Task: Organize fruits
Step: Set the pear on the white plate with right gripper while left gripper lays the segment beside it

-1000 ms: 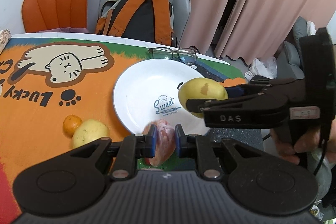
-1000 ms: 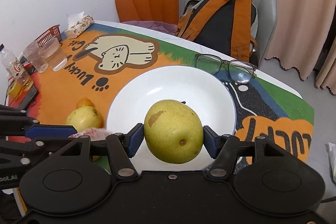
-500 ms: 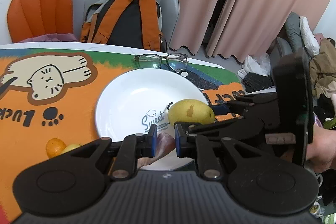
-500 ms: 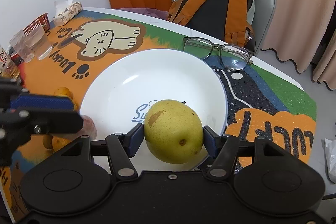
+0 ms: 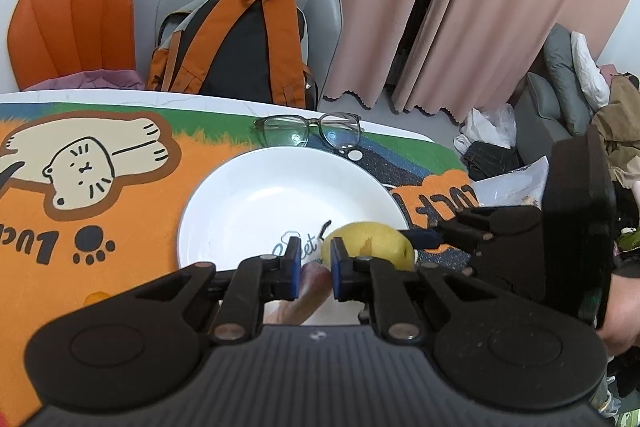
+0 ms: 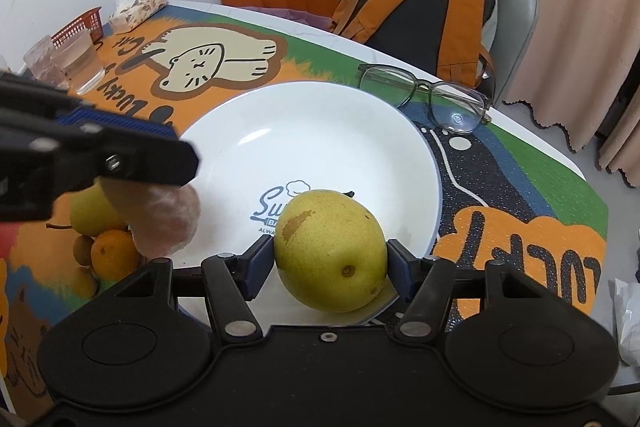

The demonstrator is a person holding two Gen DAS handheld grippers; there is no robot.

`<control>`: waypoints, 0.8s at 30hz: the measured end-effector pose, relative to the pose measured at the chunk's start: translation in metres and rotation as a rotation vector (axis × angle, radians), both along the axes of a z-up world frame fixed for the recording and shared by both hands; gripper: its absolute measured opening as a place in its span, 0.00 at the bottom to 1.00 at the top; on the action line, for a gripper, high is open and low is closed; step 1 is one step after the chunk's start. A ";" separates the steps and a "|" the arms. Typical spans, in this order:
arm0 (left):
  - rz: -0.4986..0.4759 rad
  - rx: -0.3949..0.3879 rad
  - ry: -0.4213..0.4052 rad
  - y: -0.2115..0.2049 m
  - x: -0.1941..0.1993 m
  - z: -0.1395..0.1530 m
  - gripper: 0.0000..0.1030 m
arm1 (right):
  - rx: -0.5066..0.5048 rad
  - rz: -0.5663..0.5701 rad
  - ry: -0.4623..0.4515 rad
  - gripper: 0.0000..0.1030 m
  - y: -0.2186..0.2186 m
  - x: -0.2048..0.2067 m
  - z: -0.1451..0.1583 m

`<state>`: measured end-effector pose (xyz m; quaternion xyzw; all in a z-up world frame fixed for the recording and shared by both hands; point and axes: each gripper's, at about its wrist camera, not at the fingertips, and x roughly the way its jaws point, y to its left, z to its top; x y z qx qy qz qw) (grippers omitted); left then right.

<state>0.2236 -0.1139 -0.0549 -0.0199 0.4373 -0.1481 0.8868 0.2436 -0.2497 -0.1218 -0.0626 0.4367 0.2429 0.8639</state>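
Orange cartoon-cat mat (image 6: 120, 95) covers table; curtains (image 5: 480, 7) perhaps pink.

Glasses (image 6: 436, 95) behind plate (image 6: 320, 131), fruits (image 6: 100, 239) left

A home dining corner: cartoon-cat table mat (image 6: 224, 63), backpack (image 5: 240, 47) on a chair, pink curtains (image 5: 460, 7).

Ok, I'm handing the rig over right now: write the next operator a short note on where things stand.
Left claw: shut on the pinkish fruit, at the white plate's near-left rim.
Right claw: shut on the yellow pear, low over the plate's near edge.
Done: nothing released on the plate yet.
Left: set both down, then fetch the orange and the other fruits beside the plate.
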 end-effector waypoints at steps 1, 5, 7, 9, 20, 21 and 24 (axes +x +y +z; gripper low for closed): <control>0.000 -0.001 0.002 0.000 0.003 -0.001 0.13 | 0.001 0.000 -0.007 0.58 0.000 0.001 -0.001; 0.010 -0.002 0.014 0.000 0.017 -0.007 0.13 | 0.001 0.011 -0.025 0.58 0.001 0.002 -0.003; 0.007 0.000 0.021 0.000 0.023 -0.010 0.13 | -0.011 0.022 -0.030 0.58 0.002 0.001 -0.004; 0.001 0.011 0.028 -0.002 0.029 -0.014 0.13 | -0.021 0.030 -0.040 0.58 0.003 0.000 -0.004; -0.004 0.061 0.086 -0.013 0.058 -0.038 0.13 | -0.023 0.020 -0.027 0.58 0.004 0.002 -0.003; -0.003 0.061 0.089 -0.013 0.058 -0.040 0.13 | -0.024 0.018 -0.025 0.58 0.004 0.002 -0.003; -0.008 0.048 0.102 -0.014 0.058 -0.043 0.17 | -0.024 0.009 -0.012 0.59 0.005 0.003 -0.003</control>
